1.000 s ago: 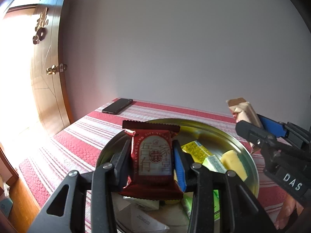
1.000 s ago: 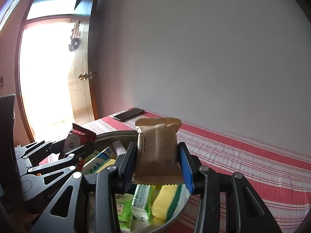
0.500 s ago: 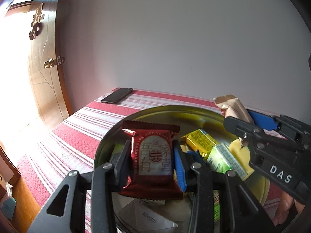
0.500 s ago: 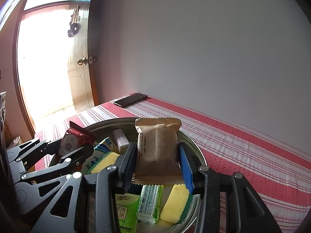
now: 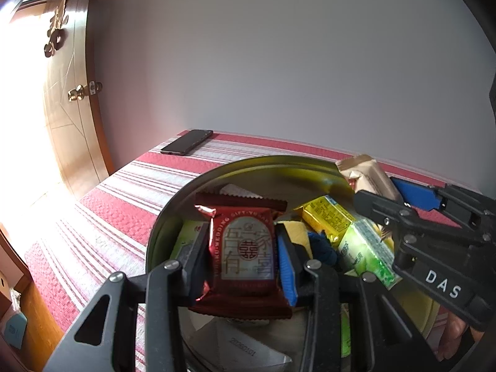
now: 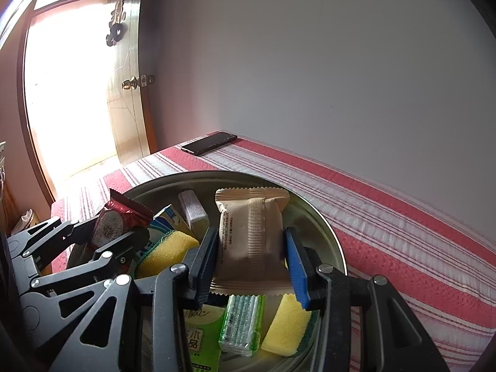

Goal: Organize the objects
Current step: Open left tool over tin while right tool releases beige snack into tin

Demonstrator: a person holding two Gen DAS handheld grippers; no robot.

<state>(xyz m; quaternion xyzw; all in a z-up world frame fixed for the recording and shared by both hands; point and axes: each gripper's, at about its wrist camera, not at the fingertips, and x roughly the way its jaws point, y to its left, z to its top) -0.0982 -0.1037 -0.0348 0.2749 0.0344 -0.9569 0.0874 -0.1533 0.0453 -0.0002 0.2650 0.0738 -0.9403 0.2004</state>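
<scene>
We've dropped both grippers lower over the metal tin (image 6: 336, 248): left gripper (image 5: 243, 255) pinching the red packet (image 5: 245, 248), right gripper (image 6: 251, 260) pinching the tan packet (image 6: 251, 238).

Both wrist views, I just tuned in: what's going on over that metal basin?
A person works two handheld grippers over the round metal basin on the striped red cloth. The left gripper is shut on a red wedding-gift snack packet; the right gripper is shut on a tan snack packet. Both packets hang above the basin, which already holds yellow sponges, green tissue packs and other small packets.
</scene>
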